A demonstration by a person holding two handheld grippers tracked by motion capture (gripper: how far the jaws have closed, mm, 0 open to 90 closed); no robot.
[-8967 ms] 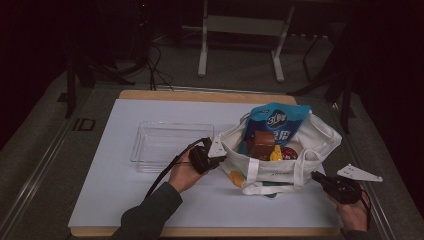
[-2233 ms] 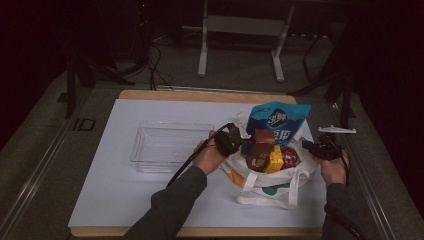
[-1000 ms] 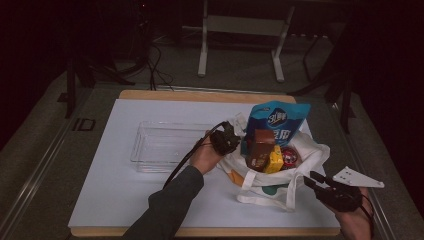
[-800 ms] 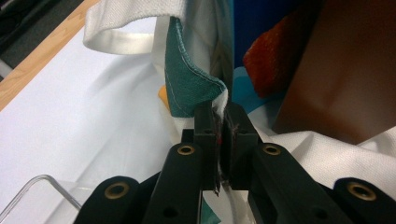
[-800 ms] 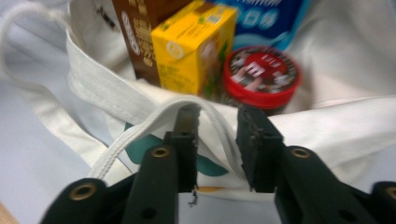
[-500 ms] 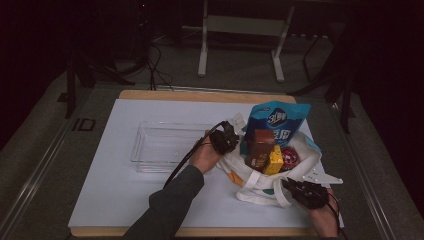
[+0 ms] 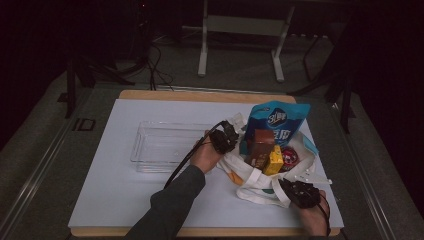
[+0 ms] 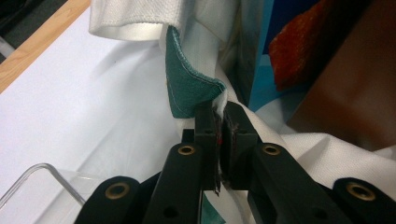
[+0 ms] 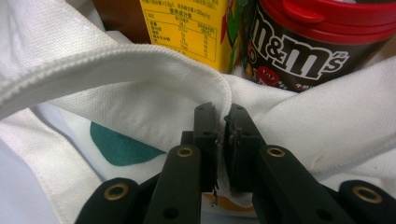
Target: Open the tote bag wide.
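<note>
A white tote bag stands on the white table top, holding a blue snack pouch, a brown box, a yellow carton and a red-lidded M&M's jar. My left gripper is at the bag's left rim, shut on white cloth beside a green patch. My right gripper is at the bag's near rim. Its jaws have just been closing and now pinch the white hem, with the carton and jar just behind it.
A clear plastic tray lies left of the bag, next to my left hand. The white mat covers a wooden table whose edge runs along the far side. Metal stand legs rise from the floor beyond.
My right gripper came down and in from the right of the bag to its near rim and closed on the hem. The left gripper kept its hold and place.
</note>
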